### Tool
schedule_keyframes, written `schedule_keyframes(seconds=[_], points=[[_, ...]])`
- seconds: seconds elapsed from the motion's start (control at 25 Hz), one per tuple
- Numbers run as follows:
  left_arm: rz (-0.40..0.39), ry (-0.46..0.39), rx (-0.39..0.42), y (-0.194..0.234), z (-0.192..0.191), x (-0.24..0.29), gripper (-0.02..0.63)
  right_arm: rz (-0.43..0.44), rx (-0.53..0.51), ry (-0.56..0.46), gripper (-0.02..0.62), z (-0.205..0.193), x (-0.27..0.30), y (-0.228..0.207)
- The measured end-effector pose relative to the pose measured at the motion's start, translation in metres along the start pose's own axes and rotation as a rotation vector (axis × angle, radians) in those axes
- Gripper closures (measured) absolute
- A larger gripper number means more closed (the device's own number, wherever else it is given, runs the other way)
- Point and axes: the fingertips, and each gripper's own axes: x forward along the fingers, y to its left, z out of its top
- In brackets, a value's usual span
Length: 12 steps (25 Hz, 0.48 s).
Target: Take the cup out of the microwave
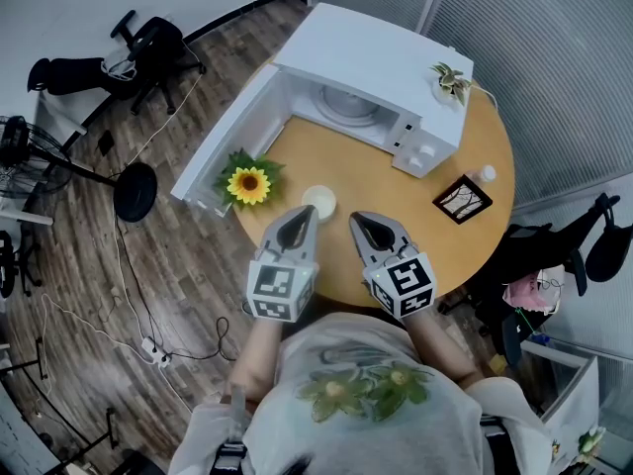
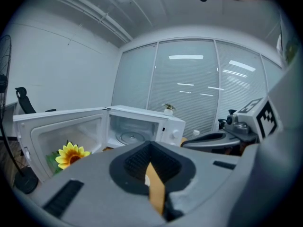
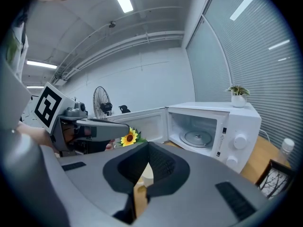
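Observation:
A white cup [image 1: 319, 202] stands on the round wooden table [image 1: 341, 161], out in front of the white microwave [image 1: 381, 72]. The microwave's door [image 1: 232, 132] hangs wide open, and inside only the glass turntable [image 1: 346, 102] shows. Both grippers hover side by side just short of the cup. My left gripper [image 1: 305, 214] is shut with nothing in it, its tip beside the cup's left edge. My right gripper [image 1: 359, 220] also looks shut and empty, a little right of the cup. In the right gripper view the cup [image 3: 146, 175] shows through the slit behind the closed jaws [image 3: 147, 146].
A sunflower [image 1: 249, 184] stands on the table by the open door. A small potted plant [image 1: 450, 79] sits on top of the microwave. A black picture frame [image 1: 462, 199] and a small white bottle [image 1: 486, 174] are at the table's right. Office chairs and a fan stand on the floor around.

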Motion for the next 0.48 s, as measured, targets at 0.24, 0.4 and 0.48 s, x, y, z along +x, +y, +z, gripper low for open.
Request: schedule_keyframes(seconds=[0.24, 0.4, 0.48], points=[[0.000, 0.014, -0.003, 0.0007, -0.0039, 0.0011, 0.601, 0.012, -0.002, 0.012, 0.578, -0.0041, 0.0023, 0.0016], [0.002, 0.020, -0.002, 0.0007, -0.0060, 0.0015, 0.601, 0.018, -0.006, 0.015, 0.579, -0.0052, 0.0028, 0.0021], [0.004, 0.021, -0.001, 0.0009, -0.0063, 0.0018, 0.601, 0.022, -0.009, 0.016, 0.578, -0.0051, 0.0031, 0.0023]])
